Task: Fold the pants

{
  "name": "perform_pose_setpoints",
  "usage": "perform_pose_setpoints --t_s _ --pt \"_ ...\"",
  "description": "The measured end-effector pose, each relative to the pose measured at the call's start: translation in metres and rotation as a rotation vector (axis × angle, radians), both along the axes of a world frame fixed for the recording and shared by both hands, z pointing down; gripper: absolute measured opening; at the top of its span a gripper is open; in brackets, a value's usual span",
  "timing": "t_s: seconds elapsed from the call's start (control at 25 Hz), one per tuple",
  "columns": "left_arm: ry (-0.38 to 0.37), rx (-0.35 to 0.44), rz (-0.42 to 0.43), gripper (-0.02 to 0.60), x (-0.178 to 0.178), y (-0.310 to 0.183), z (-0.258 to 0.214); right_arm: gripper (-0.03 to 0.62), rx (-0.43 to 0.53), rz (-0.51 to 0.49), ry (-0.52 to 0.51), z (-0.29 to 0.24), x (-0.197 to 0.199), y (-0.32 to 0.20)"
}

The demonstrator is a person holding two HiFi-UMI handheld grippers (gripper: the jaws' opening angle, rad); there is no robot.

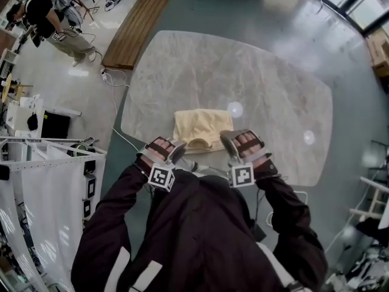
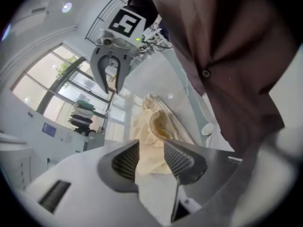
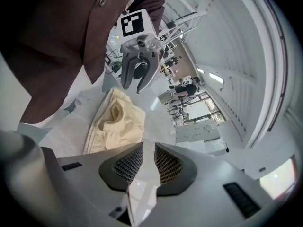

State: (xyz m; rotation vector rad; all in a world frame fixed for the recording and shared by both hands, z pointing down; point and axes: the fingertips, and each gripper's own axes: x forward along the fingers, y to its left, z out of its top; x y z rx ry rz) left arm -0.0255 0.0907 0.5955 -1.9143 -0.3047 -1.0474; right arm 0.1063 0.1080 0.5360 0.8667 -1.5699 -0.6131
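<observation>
The cream pants (image 1: 197, 128) lie as a folded, somewhat rumpled bundle near the front edge of the marble table (image 1: 273, 90). Both grippers hover just above that edge, close to my body. My left gripper (image 1: 177, 152) is at the bundle's front left corner. In the left gripper view its jaws (image 2: 150, 146) stand wide apart; the pants (image 2: 154, 122) show through the gap, and the pads do not press on them. My right gripper (image 1: 227, 140) is at the front right corner. Its jaws (image 3: 148, 148) keep a narrow gap with nothing in it, and the pants (image 3: 116, 119) lie below and to the left.
A wooden bench (image 1: 140, 23) stands on the floor beyond the table's far left. A person (image 1: 51, 17) works at the back left. A white rack (image 1: 48, 181) stands left of me, with cables (image 1: 112, 78) on the floor by the table.
</observation>
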Motion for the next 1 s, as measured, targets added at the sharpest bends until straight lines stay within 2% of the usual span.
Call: perform_pose_setpoints --t_s 0.12,0.28,0.4,0.6,0.76,0.84,1.0 --pt "0.141 0.051 -0.122 0.144 0.012 -0.028 -0.047 0.075 0.081 0.015 -0.032 -0.031 -0.005 -0.012" --pt "0.303 0.106 -0.227 0.136 0.033 -0.052 -0.114 0.075 0.199 0.060 -0.056 -0.084 -0.002 -0.032" --pt "0.452 0.088 -0.305 0.072 0.048 -0.060 -0.160 0.072 0.284 0.123 -0.174 -0.122 0.001 -0.045" --pt "0.748 -0.062 -0.497 0.005 0.064 -0.077 -0.238 0.038 0.407 0.234 -0.521 -0.185 0.003 -0.061" --pt "0.940 -0.241 -0.640 0.002 0.071 -0.090 -0.280 0.005 0.442 0.261 -0.671 -0.227 0.006 -0.068" --pt "1.004 -0.279 -0.680 0.002 0.071 -0.096 -0.295 0.003 0.448 0.277 -0.778 -0.239 0.008 -0.071" --pt "1.084 -0.350 -0.755 0.002 0.068 -0.101 -0.305 0.003 0.476 0.315 -0.968 -0.252 0.012 -0.074"
